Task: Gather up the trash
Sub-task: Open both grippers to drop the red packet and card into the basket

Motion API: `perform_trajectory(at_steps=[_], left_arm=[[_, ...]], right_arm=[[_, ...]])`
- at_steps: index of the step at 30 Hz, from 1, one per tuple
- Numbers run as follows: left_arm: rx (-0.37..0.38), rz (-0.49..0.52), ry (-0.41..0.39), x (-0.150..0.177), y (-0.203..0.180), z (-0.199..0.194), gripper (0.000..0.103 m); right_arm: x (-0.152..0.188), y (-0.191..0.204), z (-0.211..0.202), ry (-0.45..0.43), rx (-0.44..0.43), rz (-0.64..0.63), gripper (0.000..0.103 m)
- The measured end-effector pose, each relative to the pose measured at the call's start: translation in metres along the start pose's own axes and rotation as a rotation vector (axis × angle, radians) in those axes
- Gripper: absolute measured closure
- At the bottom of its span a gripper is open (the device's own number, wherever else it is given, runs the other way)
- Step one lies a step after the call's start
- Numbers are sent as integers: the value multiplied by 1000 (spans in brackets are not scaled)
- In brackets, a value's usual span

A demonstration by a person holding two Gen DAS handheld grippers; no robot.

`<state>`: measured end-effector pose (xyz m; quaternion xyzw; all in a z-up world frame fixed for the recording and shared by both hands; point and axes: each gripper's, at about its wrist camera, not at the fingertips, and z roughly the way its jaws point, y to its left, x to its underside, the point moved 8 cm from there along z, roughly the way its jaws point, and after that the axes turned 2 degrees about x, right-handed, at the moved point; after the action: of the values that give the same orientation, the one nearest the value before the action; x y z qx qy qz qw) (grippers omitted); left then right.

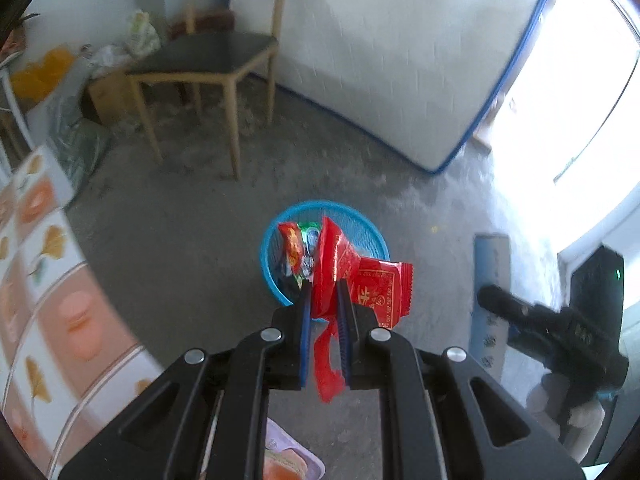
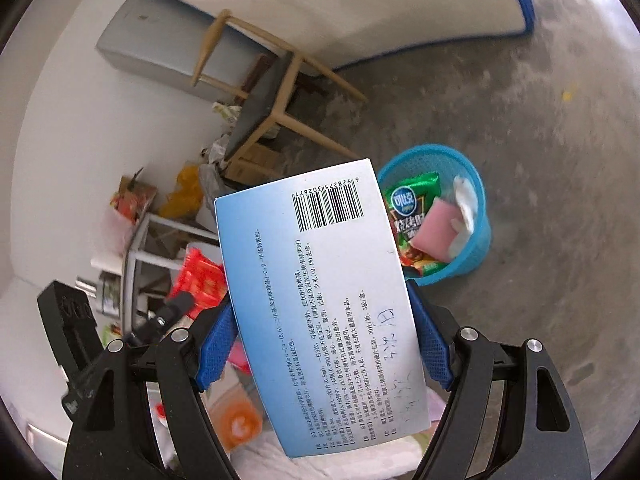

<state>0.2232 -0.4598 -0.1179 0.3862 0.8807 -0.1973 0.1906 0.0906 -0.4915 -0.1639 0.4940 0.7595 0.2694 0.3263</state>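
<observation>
My left gripper (image 1: 325, 292) is shut on red snack wrappers (image 1: 376, 292) and holds them above the blue mesh waste basket (image 1: 276, 276) on the concrete floor. Other wrappers lie in the basket. My right gripper (image 2: 320, 344) is shut on a blue-and-white medicine box (image 2: 324, 304) with a barcode, held up to the left of the basket (image 2: 476, 240). In the right wrist view the basket holds a green snack bag (image 2: 408, 208), a pink piece and white paper. The right gripper shows at the right of the left wrist view (image 1: 552, 332), and the left gripper with its red wrappers (image 2: 200, 280) in the right wrist view.
A wooden chair (image 1: 200, 68) stands by the wall, with bags and clutter (image 1: 44, 68) beside it. A white mattress with blue trim (image 1: 400, 60) leans on the wall. A patterned tablecloth edge (image 1: 52, 280) is at my left. A metal rack (image 2: 140, 248) holds more clutter.
</observation>
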Motion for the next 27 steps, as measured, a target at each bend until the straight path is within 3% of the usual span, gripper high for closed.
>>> perform_trajectory(at_steps=[6,9,10,13,15,20,27], left_arm=[[-1,-8,87,-18,-6,55,91],[7,-44,90,-31,-3,75,91],[10,-57,85,-37,-2,82,87],[10,-101,115,-46,1,111,56],[3,-139,129,-46,6,124,56],[24,-153,126,-38,12,120,56],[44,-140,36,-46,16,76,56]], right_arm=[[-37,-22,53,55,-28,79,28],[-55,-32,76,53,-24,89,20],[-63,-37,87,52,-32,91,16],[-76,-63,120,84,4,125,14],[-77,-83,130,87,64,160,14],[-61,-104,115,55,77,189,14],[-59,-104,90,14,110,127,14]])
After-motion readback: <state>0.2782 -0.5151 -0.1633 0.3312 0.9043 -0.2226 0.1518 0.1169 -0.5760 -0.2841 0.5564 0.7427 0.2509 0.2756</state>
